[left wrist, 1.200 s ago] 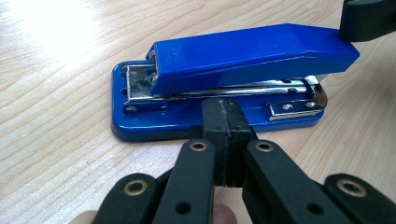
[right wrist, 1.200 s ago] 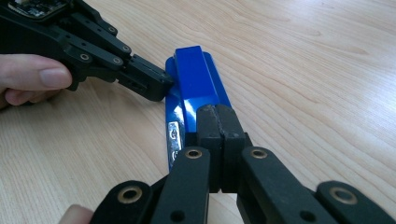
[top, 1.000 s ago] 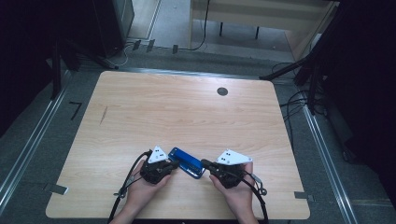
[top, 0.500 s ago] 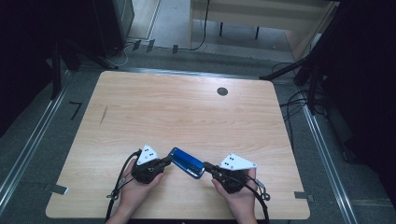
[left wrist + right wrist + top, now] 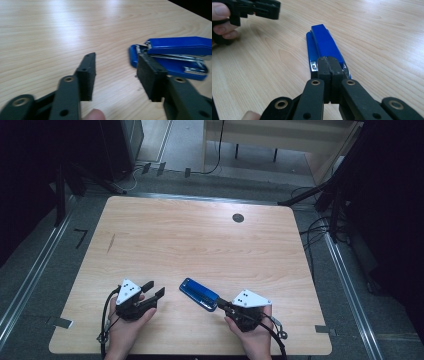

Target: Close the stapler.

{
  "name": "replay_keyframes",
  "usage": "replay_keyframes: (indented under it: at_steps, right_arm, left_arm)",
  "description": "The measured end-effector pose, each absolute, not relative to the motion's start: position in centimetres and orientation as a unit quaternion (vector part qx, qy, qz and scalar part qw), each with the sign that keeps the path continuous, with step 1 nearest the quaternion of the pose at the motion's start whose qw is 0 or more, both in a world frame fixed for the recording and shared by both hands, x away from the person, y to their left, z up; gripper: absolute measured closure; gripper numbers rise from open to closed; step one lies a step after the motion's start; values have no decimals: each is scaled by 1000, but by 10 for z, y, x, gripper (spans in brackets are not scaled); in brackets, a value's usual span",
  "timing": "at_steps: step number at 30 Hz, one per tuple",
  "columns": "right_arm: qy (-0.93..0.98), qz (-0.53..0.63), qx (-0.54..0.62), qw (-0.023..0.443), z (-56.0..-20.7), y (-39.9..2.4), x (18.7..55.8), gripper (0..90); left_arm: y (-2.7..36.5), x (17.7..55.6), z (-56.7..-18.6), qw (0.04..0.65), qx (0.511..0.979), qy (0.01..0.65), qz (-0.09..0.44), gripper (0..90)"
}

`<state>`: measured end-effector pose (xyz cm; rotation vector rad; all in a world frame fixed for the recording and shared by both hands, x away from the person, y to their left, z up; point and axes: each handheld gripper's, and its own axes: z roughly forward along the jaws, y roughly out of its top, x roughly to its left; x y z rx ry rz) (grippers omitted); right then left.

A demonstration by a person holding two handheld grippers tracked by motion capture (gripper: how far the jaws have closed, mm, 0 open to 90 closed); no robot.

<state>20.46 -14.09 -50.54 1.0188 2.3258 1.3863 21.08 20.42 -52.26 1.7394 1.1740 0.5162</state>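
Observation:
A blue stapler [image 5: 199, 294] lies on the wooden table [image 5: 200, 245] near its front edge, angled from upper left to lower right. My left gripper [image 5: 154, 288] is to its left and apart from it. Its jaws have just been opening and stand open with nothing between them. In the left gripper view [image 5: 116, 60] the stapler [image 5: 175, 53] lies just beyond the right jaw. My right gripper [image 5: 220, 305] is shut, pads together, its tips [image 5: 329, 60] resting against the near end of the stapler [image 5: 324, 45].
A dark round grommet [image 5: 238, 218] sits in the table's far right part. A thin dark mark [image 5: 111, 242] is on the left side. Cables [image 5: 320, 227] run over the floor around the table, and a light wooden desk [image 5: 280, 135] stands behind it.
My left gripper has pulled away leftward from the stapler's left end and opened its jaws. The stapler and my right gripper have stayed about where they were.

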Motion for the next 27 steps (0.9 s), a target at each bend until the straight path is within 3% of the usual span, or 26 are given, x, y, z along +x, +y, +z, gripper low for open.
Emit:
replay_keyframes:
  at_steps: [9,15,21,27]
  right_arm:
    - [788,474,368,139,-513,-139,198,900]
    - [794,474,361,120,-521,-129,193,900]
    - [792,469,374,119,-530,-116,188,900]
    - [787,437,413,138,-543,-103,182,900]
  left_arm:
    - [237,201,-524,457,690,507,242,306]
    - [254,195,-526,431,690,527,245,152]
    - [260,199,-523,415,688,535,263,127]
    - [273,204,-526,432,673,552,237,126]
